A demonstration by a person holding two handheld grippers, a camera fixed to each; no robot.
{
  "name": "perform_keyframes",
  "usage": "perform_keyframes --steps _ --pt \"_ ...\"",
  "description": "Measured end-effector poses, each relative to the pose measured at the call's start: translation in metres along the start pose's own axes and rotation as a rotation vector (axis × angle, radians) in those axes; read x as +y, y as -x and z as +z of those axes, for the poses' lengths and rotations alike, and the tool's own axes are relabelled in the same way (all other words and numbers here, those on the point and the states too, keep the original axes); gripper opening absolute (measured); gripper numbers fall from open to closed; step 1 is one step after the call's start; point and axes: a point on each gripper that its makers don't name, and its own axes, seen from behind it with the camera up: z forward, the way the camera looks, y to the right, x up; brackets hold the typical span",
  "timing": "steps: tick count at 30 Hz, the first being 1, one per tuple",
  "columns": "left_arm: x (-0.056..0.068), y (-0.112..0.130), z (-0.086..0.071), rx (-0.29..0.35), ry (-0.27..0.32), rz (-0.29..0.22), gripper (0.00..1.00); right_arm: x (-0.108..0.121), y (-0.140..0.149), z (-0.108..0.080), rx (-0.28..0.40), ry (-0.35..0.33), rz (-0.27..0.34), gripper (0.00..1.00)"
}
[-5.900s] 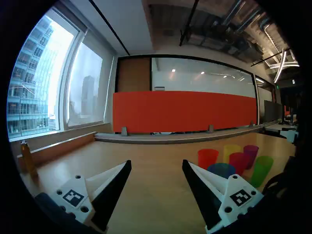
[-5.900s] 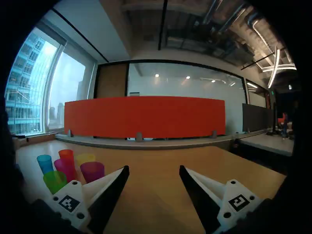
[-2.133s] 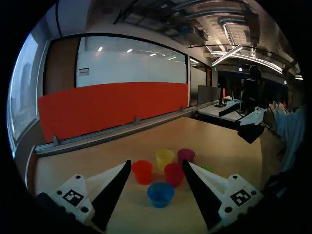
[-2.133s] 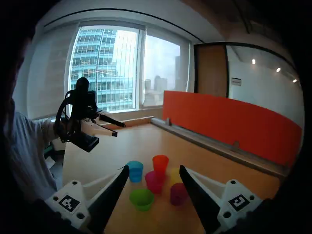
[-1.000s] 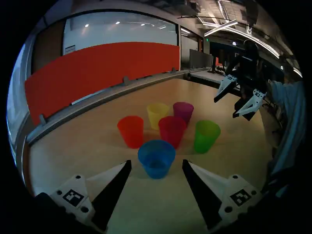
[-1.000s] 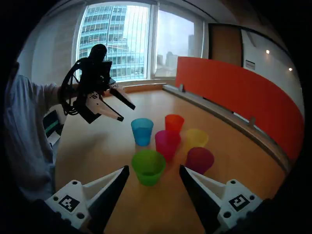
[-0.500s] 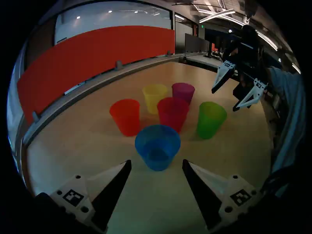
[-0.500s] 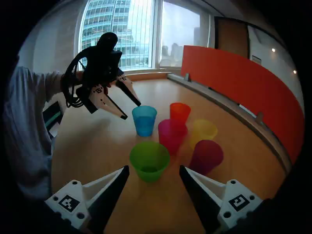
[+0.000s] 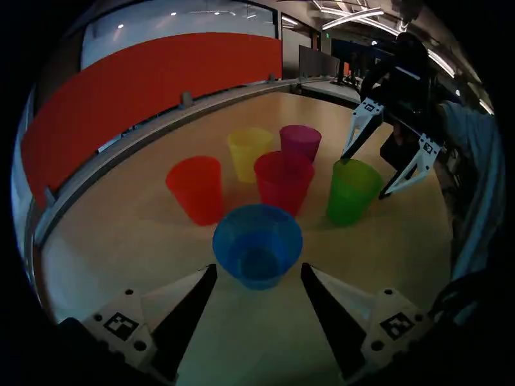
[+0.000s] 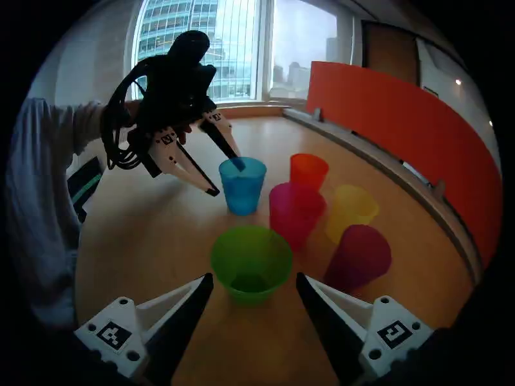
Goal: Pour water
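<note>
Both grippers have closed in on the cups. The left gripper [image 9: 257, 267], fingers spread wide, now has the blue cup [image 9: 257, 248] just ahead between its tips, and the right gripper [image 10: 253, 275], equally spread, frames the green cup [image 10: 251, 260]. In the right gripper view the left one tilts steeply down from a grey-sleeved arm [image 10: 45, 212] (one fingertip overlaps the blue rim). Both cups stand upright and translucent on the wooden table [image 9: 399, 244], beside four other cups [image 9: 284, 180].
</note>
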Motion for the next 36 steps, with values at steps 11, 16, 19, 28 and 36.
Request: perform_keyframes --steps 11,16,19,28,36 --pt "-0.002 -0.008 0.011 0.008 0.008 0.003 0.97 0.002 -0.004 0.013 0.003 -0.009 0.009 1.00" --pt "-0.003 -0.011 0.014 0.016 0.012 -0.001 0.97 0.002 -0.005 0.016 0.005 -0.011 0.011 1.00" --pt "-0.004 -0.013 0.016 0.018 0.011 -0.003 0.97 0.002 -0.005 0.016 0.007 -0.011 0.011 1.00" --pt "-0.002 -0.017 0.019 0.021 0.017 0.006 0.87 0.002 -0.004 0.018 0.010 -0.010 0.014 1.00" --pt "-0.002 -0.018 0.020 0.017 0.012 0.010 0.86 0.001 -0.005 0.020 0.017 -0.008 0.016 1.00"
